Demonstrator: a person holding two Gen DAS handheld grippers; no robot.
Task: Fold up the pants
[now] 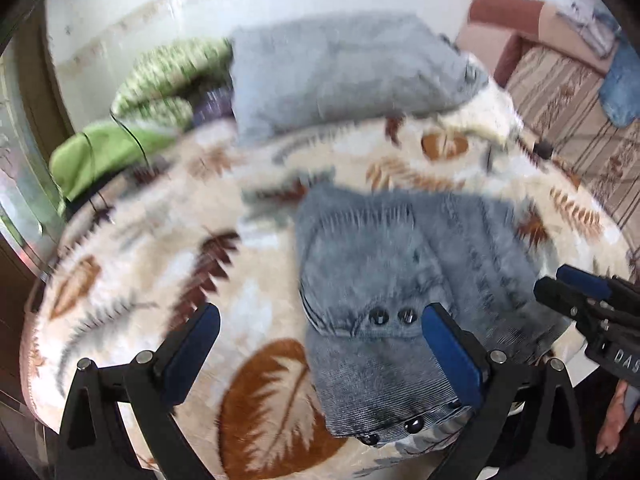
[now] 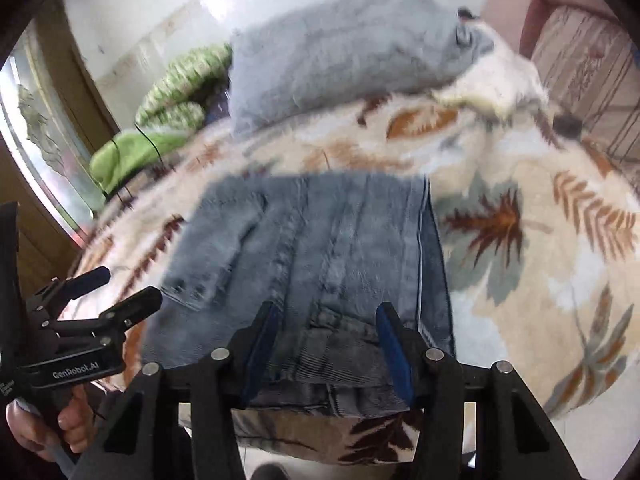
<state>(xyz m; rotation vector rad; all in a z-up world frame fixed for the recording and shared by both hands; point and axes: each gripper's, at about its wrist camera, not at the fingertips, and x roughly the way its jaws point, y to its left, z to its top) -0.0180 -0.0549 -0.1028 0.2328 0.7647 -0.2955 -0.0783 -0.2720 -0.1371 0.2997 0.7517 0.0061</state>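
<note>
Grey-blue denim pants (image 1: 404, 276) lie folded into a compact stack on a leaf-patterned blanket (image 1: 160, 240), near its front edge. Dark snap buttons show on the waistband. My left gripper (image 1: 320, 344) is open above the stack's left part, its right finger over the denim and its left finger over the blanket. My right gripper (image 2: 326, 344) is open just above the near edge of the pants (image 2: 320, 248), holding nothing. The right gripper also shows at the right edge of the left wrist view (image 1: 572, 288), and the left gripper at the left of the right wrist view (image 2: 120, 292).
A grey fuzzy pillow (image 1: 340, 72) lies at the far side of the blanket, with green bedding (image 1: 160, 92) to its left. A striped sofa (image 1: 568, 92) stands at the right. A window frame (image 2: 36, 152) is at the left. The blanket's front edge (image 2: 360, 440) drops off below the pants.
</note>
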